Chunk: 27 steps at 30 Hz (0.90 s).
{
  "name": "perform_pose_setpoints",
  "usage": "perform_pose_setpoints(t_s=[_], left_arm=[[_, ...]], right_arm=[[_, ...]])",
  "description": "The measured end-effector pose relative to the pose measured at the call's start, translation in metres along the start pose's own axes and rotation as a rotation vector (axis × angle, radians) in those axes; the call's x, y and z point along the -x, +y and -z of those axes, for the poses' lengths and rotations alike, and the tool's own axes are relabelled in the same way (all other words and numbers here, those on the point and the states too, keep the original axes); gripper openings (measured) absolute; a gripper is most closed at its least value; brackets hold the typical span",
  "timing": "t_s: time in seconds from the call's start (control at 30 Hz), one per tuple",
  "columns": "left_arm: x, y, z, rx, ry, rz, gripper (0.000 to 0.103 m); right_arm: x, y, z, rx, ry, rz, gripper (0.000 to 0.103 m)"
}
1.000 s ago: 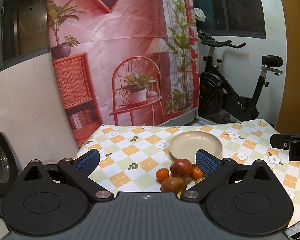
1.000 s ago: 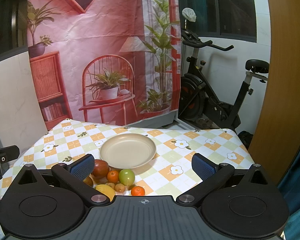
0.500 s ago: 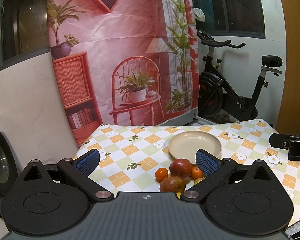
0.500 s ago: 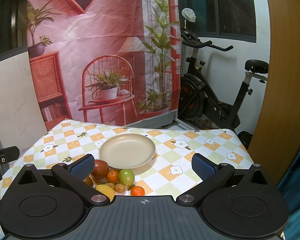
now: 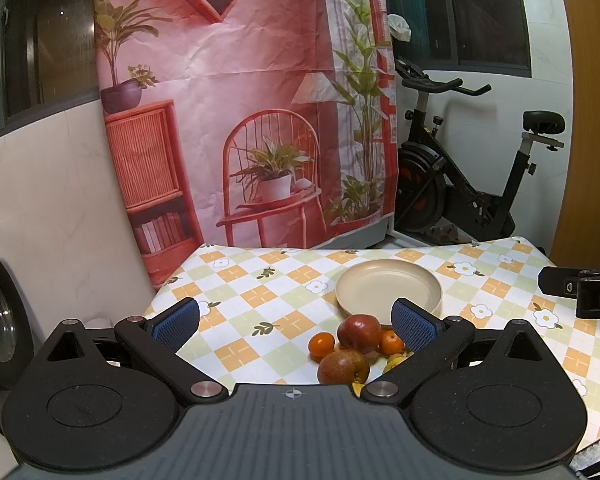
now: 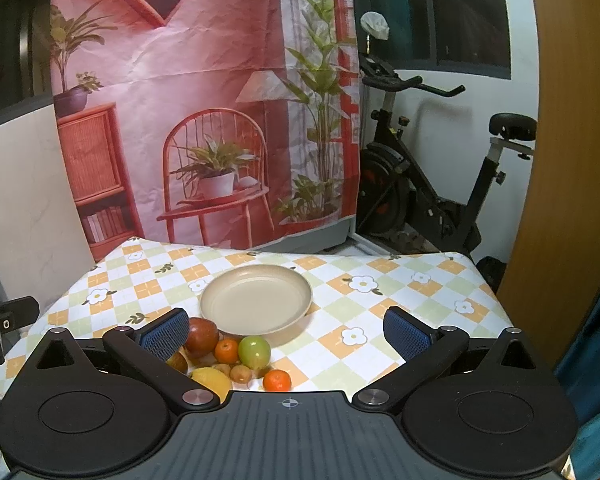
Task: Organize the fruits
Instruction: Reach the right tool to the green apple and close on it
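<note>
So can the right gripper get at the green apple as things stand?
Probably yes. The right gripper is open, and the green apple sits uncovered between its fingers, though an orange and kiwis crowd it.

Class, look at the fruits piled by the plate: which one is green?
The green apple, beside the plate; the other fruits are red, orange, yellow or brown.

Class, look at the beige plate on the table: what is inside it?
Nothing shows inside the beige plate; its bare bottom is visible in both views. The fruits lie on the tablecloth beside its near rim. Its underside cannot be seen.
</note>
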<state>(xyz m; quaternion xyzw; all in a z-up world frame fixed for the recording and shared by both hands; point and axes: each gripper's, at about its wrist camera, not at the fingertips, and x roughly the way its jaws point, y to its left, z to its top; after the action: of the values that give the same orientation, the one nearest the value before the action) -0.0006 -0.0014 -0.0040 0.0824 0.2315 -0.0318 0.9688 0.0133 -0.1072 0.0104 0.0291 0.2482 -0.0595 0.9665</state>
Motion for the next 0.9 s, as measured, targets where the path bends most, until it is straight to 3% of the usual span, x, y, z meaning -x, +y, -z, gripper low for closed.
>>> perform_pose_setpoints(t_s=[0.27, 0.43, 0.6, 0.9], left_arm=[[-0.02, 0.026, -0.005, 0.067, 0.055, 0.025, 0.103], [-0.038, 0.047, -0.016, 0.097, 0.008, 0.023, 0.103], [-0.061, 0.055, -0.029, 0.082, -0.038, -0.031, 0.103], [-0.113, 0.062, -0.017, 0.155, 0.057, -0.029, 0.102]], right_arm=[[-0.006, -0.013, 0.001, -0.066, 0.004, -0.009, 0.103], [-0.027, -0.027, -0.007, -0.069, -0.057, -0.061, 0.103], [-0.068, -0.038, -0.017, -0.114, -0.111, -0.05, 0.103], [-0.141, -0.035, 0.004, -0.244, -0.045, -0.088, 0.103]])
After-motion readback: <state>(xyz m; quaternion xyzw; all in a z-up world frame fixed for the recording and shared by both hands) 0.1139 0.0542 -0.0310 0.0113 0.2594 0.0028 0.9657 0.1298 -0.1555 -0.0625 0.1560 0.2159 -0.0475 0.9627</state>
